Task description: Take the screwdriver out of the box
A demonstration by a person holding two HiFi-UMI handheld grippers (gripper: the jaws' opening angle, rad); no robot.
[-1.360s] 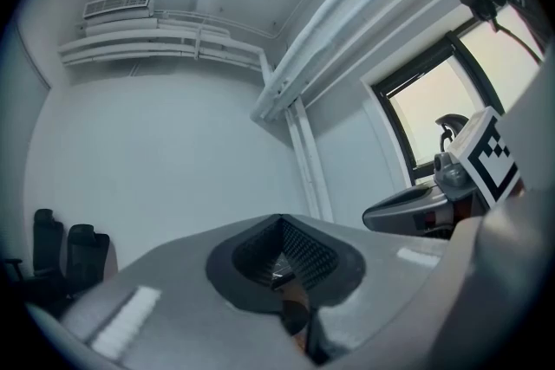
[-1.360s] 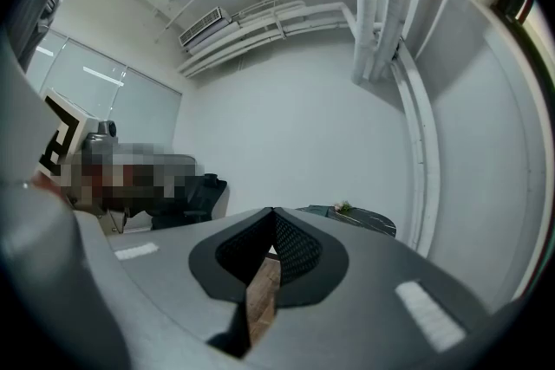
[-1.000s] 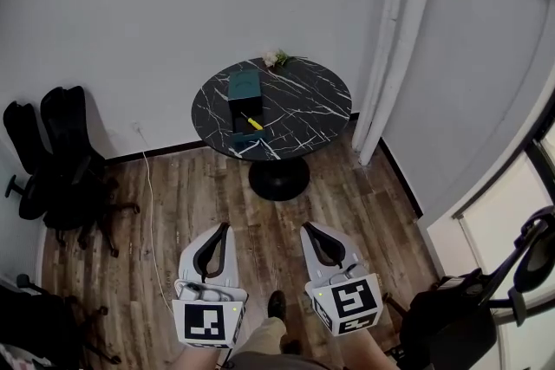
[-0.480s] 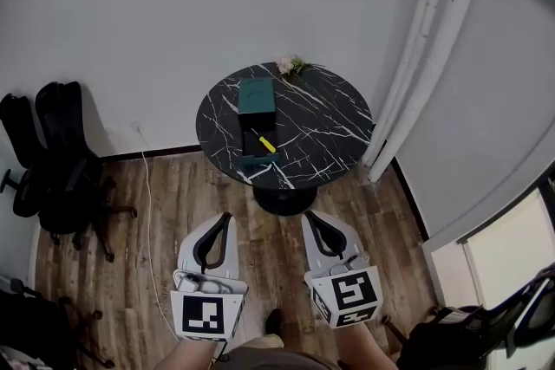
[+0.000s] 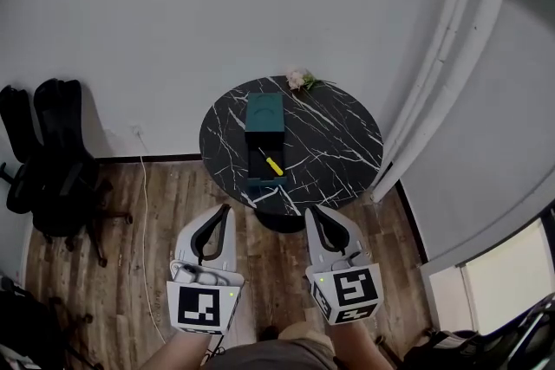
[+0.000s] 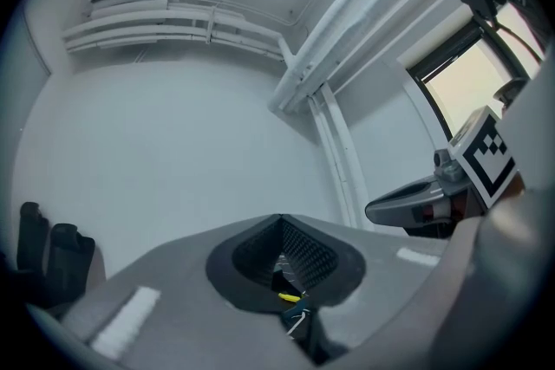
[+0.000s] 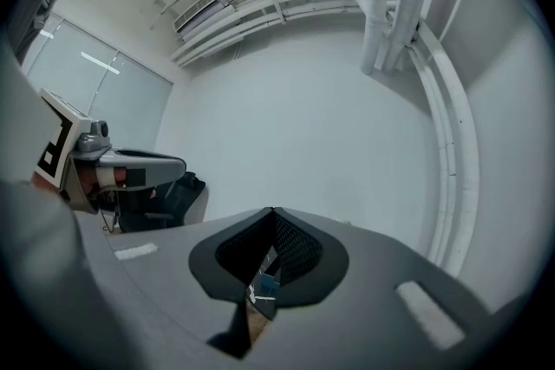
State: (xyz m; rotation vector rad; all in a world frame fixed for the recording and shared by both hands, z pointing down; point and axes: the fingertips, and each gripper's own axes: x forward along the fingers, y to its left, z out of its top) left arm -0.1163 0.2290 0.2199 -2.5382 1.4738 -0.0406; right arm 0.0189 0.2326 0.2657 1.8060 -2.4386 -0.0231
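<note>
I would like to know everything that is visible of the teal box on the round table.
The teal box is rectangular and lies open on the black, white-veined round table, left of its middle. A teal part, probably the lid, lies toward the wall; the dark inside faces up on the near side. A yellow screwdriver lies slanted inside it. Only the table and the screwdriver touch it.

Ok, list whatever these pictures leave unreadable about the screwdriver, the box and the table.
- Screwdriver: head view, too small to tell tip from handle. In the left gripper view, only a yellow sliver shows past the shut jaws of the left gripper.
- Box: head view, interior too small and dark. Right gripper view, mostly blocked by the right gripper.
- Table: head view, base largely hidden under its own top.
</note>
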